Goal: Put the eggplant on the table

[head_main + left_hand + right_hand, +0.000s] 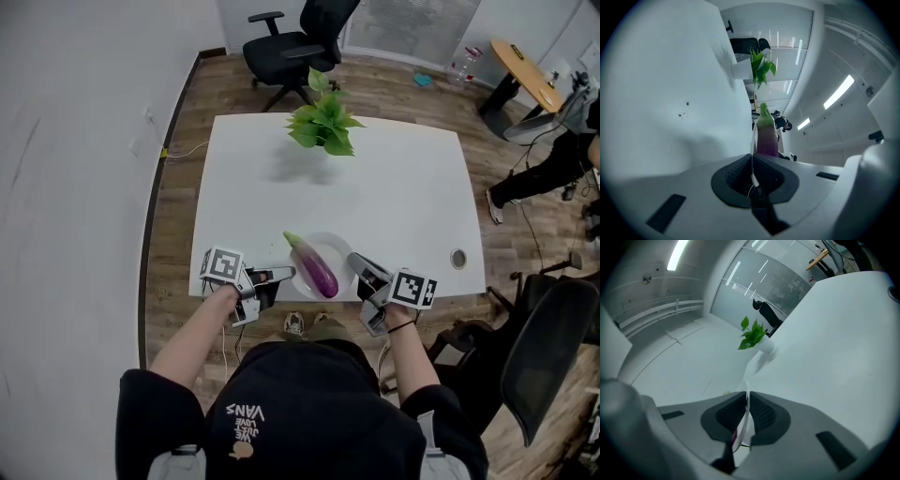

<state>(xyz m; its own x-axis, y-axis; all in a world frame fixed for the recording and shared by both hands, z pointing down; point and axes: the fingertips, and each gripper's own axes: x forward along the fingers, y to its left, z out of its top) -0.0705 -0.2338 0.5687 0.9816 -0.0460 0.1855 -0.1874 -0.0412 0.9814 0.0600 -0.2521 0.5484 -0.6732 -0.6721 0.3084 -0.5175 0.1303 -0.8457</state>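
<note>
Clamping plate (340, 247) rim both sides at table (394, 187) edge.

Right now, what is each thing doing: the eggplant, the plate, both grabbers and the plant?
eggplant: lying on the plate.
plate: gripped at its rim on both sides.
left gripper: shut on the plate rim.
right gripper: shut on the plate rim.
plant: standing upright.
</note>
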